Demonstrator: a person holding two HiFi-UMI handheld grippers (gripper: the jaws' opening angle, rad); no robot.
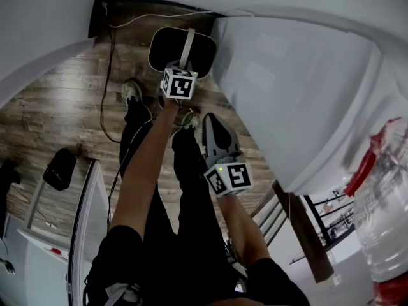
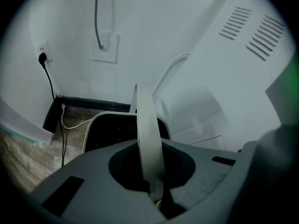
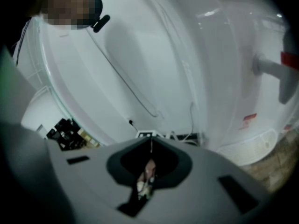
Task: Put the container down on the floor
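Note:
The container (image 1: 167, 47) is a black bin with a white rim and a white strap handle (image 1: 187, 43). It hangs low over the wood floor (image 1: 57, 116) in the corner by the wall. My left gripper (image 1: 183, 67) is shut on the handle from above. In the left gripper view the handle (image 2: 148, 139) runs up out of the closed jaws of that gripper (image 2: 156, 191), with the container (image 2: 117, 129) below it. My right gripper (image 1: 208, 125) hangs beside the person's legs, shut with nothing in it, and in its own view the gripper (image 3: 147, 171) faces a white wall.
A white appliance (image 1: 293, 94) stands right of the container. Cables (image 1: 107, 75) trail over the floor to a wall outlet (image 2: 106, 48). The person's shoes (image 1: 132, 93) stand just behind the container. A black object (image 1: 60, 168) lies left, and a clear water bottle (image 1: 386, 222) is far right.

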